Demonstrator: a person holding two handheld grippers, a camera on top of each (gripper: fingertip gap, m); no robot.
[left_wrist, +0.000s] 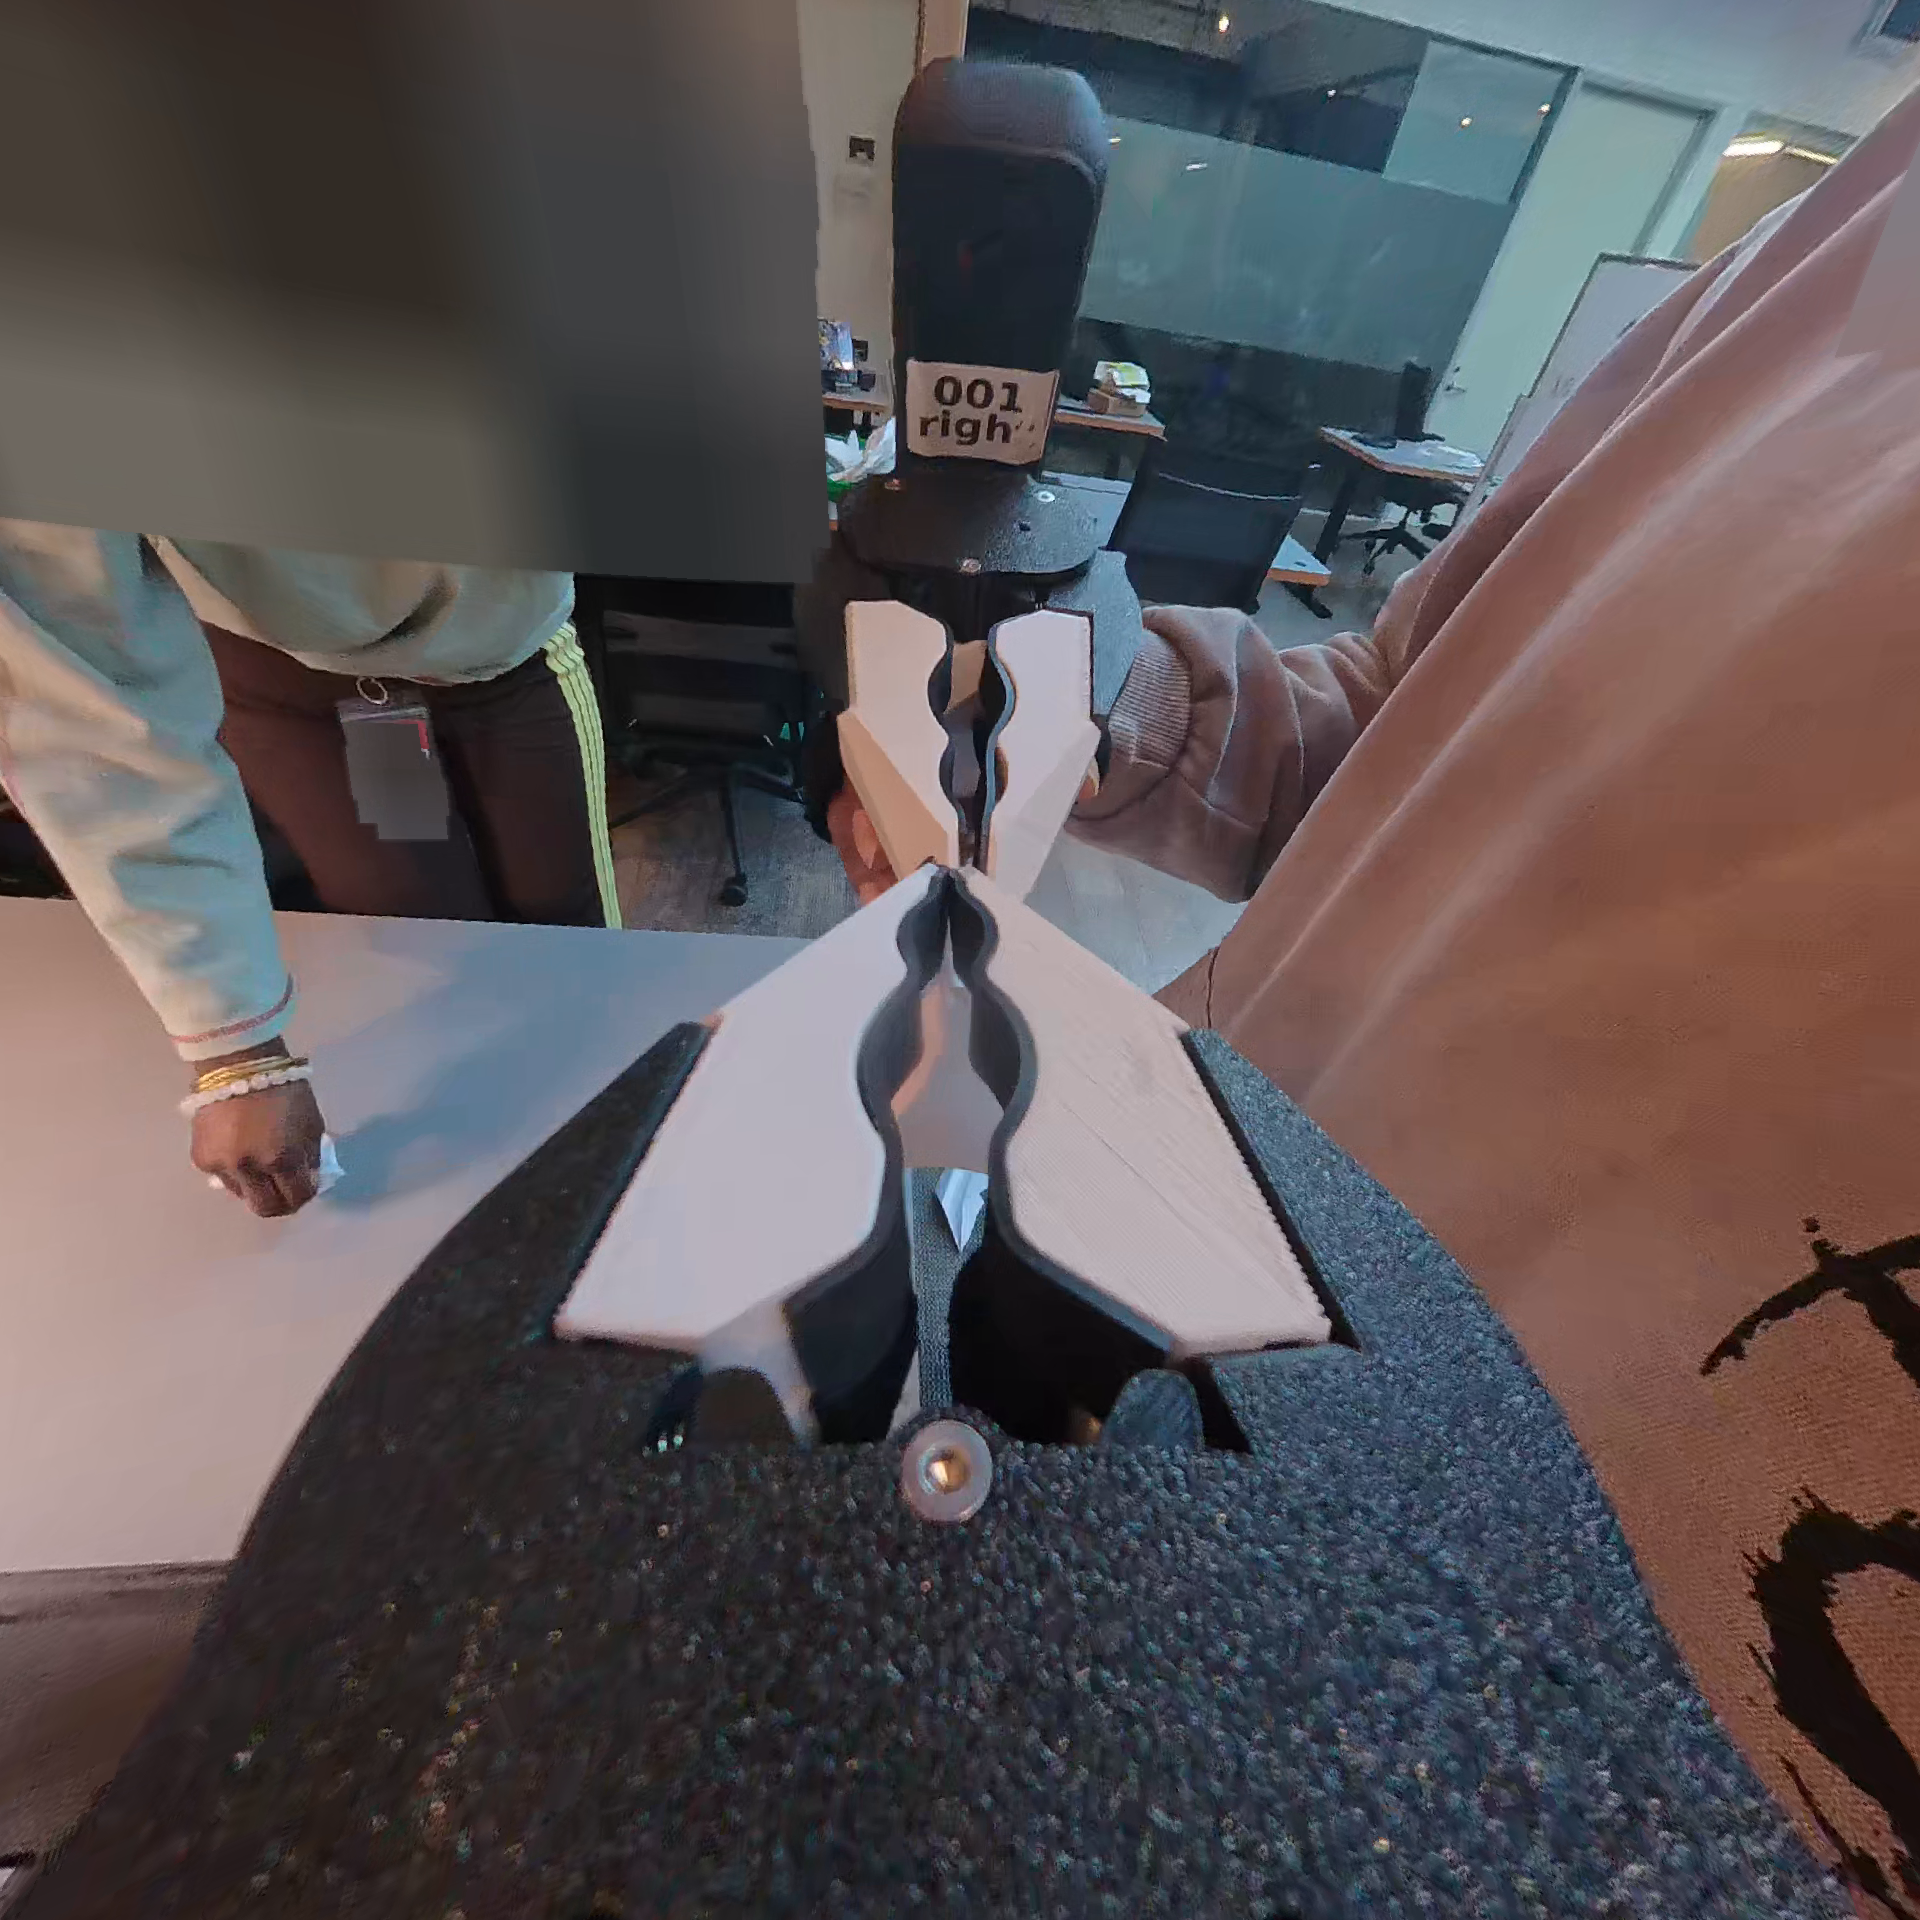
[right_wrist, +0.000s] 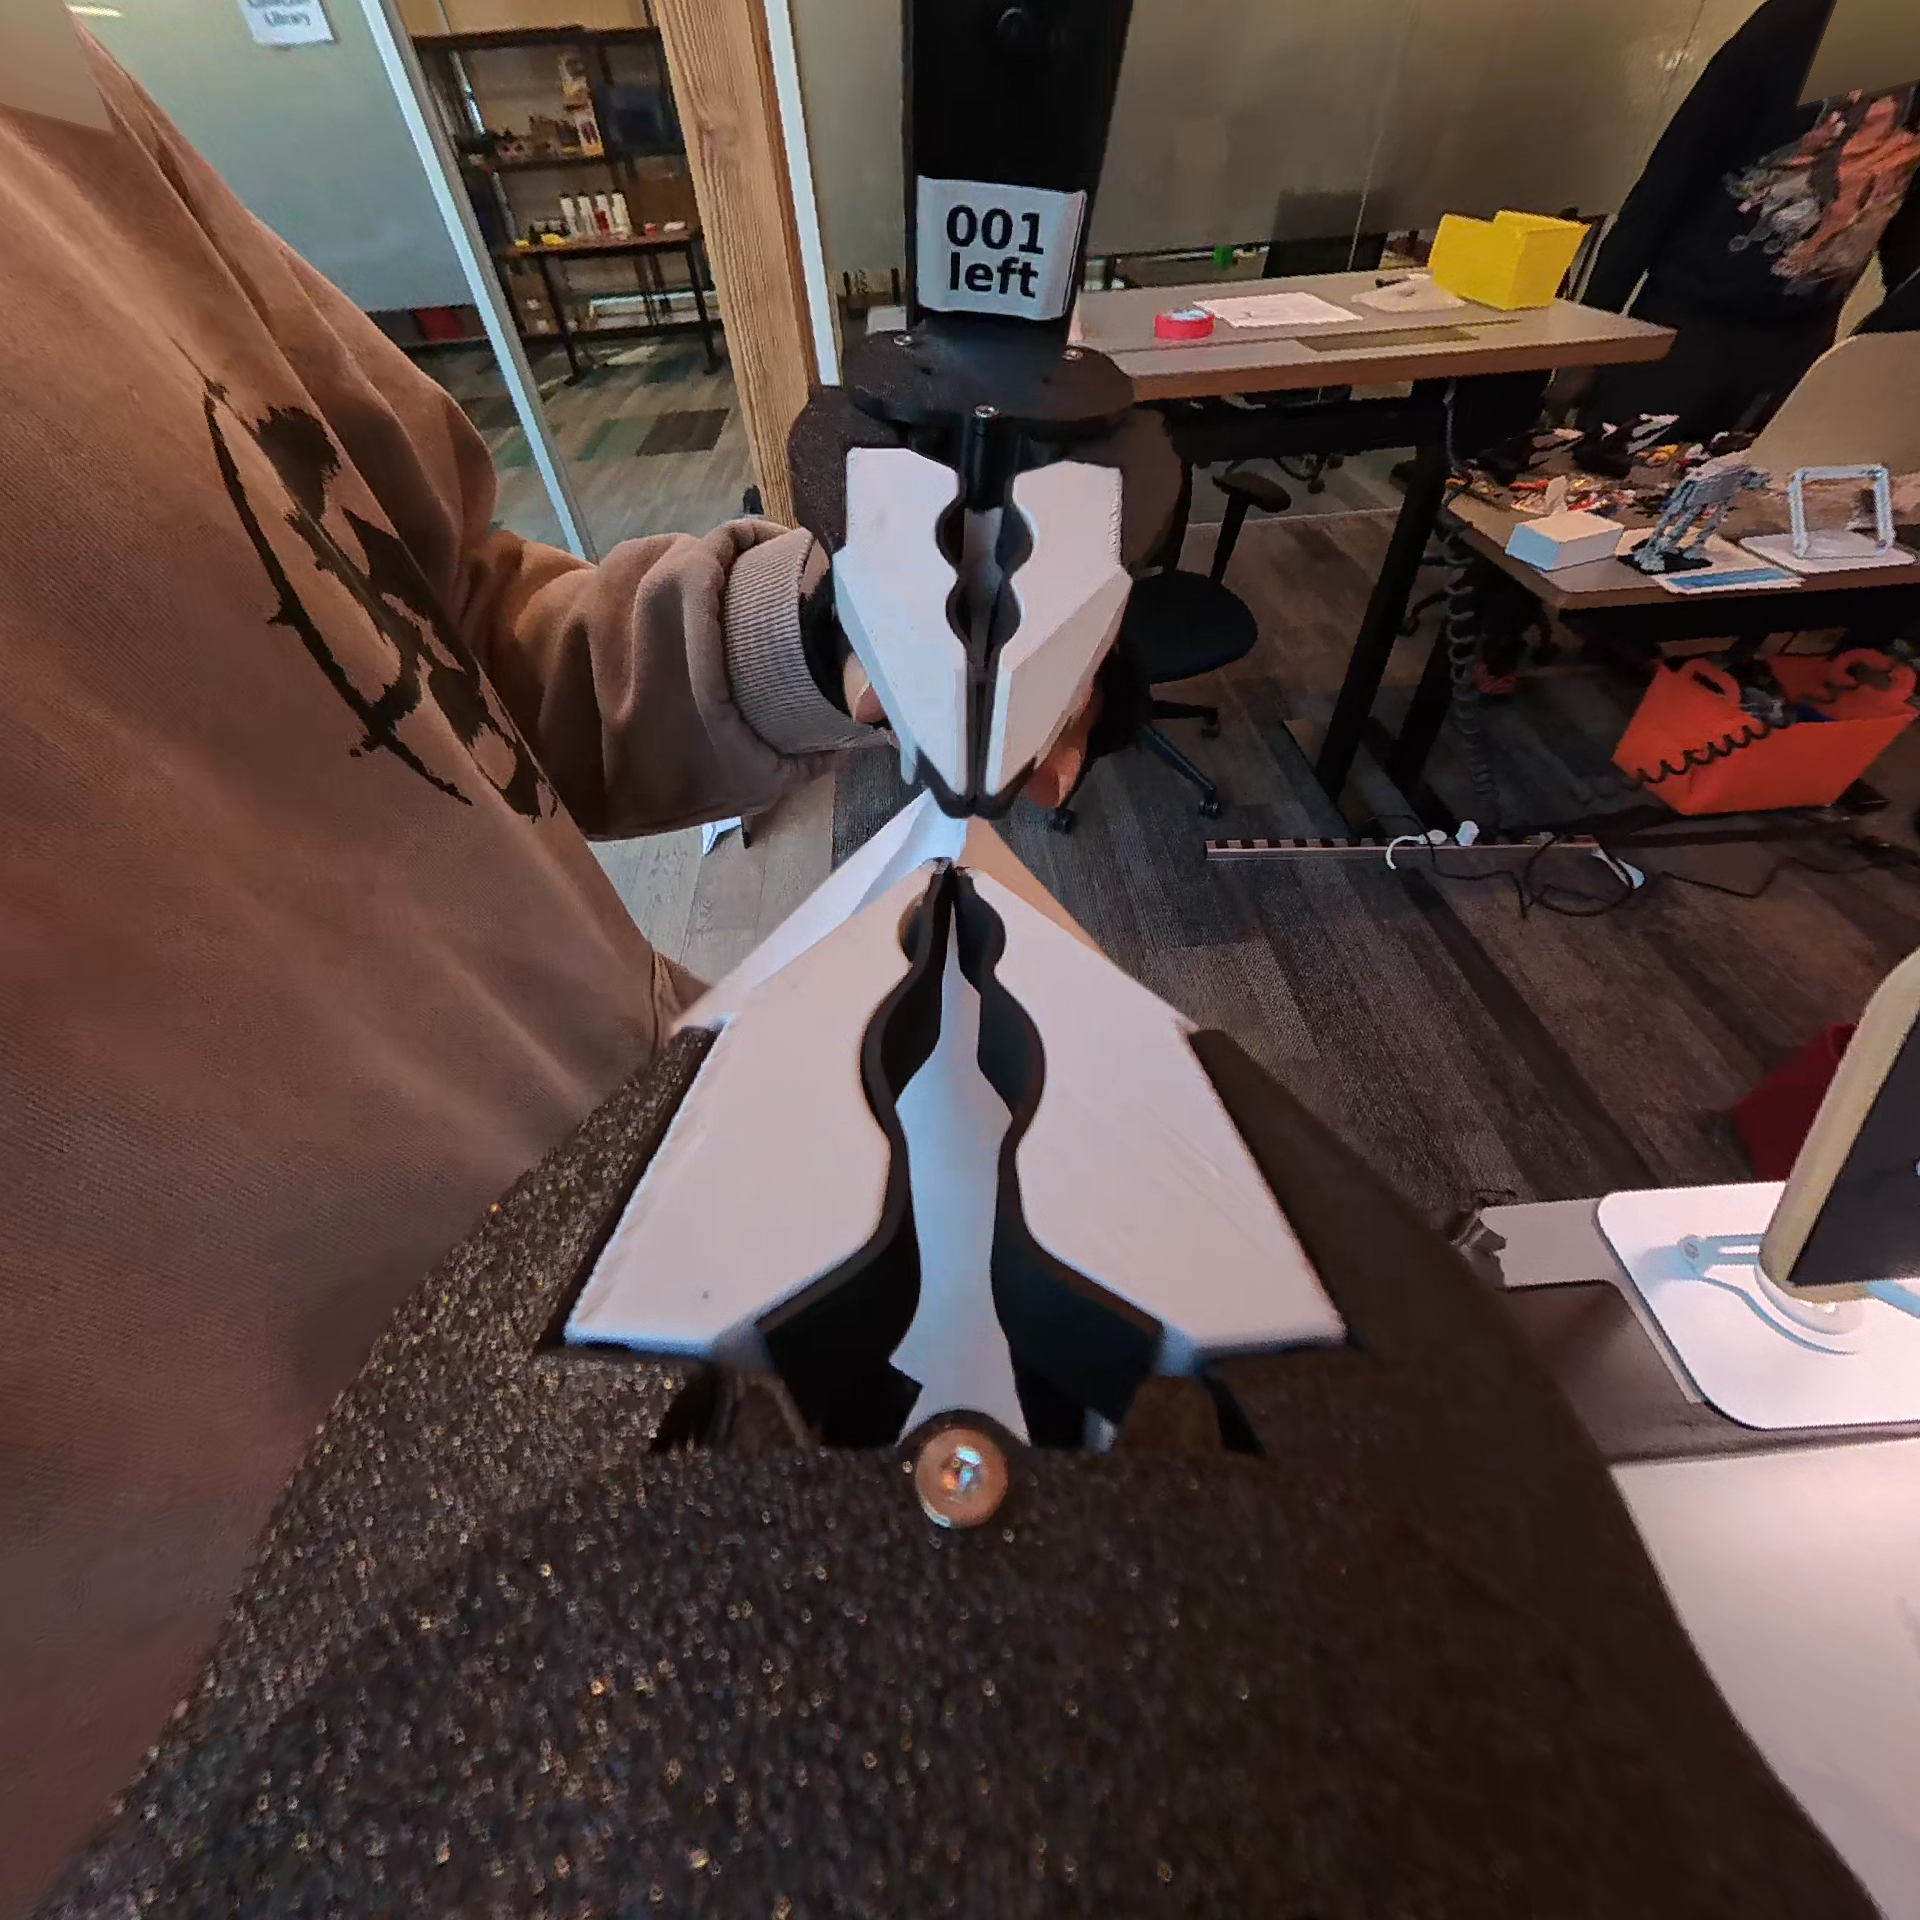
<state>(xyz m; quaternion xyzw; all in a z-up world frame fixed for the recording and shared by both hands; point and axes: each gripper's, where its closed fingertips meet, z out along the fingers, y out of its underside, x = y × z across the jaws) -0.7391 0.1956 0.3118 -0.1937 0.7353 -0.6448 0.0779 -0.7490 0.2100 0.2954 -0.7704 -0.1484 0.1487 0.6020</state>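
My two grippers are held up in the air, tip to tip. In the left wrist view my left gripper (left_wrist: 951, 881) is shut, and a white paper (left_wrist: 940, 1101) shows through the gaps between its pads. My right gripper (left_wrist: 971, 847) points back at it, also shut. In the right wrist view my right gripper (right_wrist: 951, 878) is shut on the same white paper (right_wrist: 883, 883). The sheet runs under its fingers and out past the tip to my left gripper (right_wrist: 966, 805), which pinches its far corner.
A grey table (left_wrist: 468, 1039) lies at the left, where another person's hand (left_wrist: 260, 1164) rests on a crumpled white scrap. The holder's brown sweatshirt (left_wrist: 1558, 935) is close by. A white monitor stand (right_wrist: 1714, 1299), desks, a yellow box (right_wrist: 1507, 255) and an orange bin (right_wrist: 1766, 748) stand to the right. The grippers are tip to tip, or close to it.
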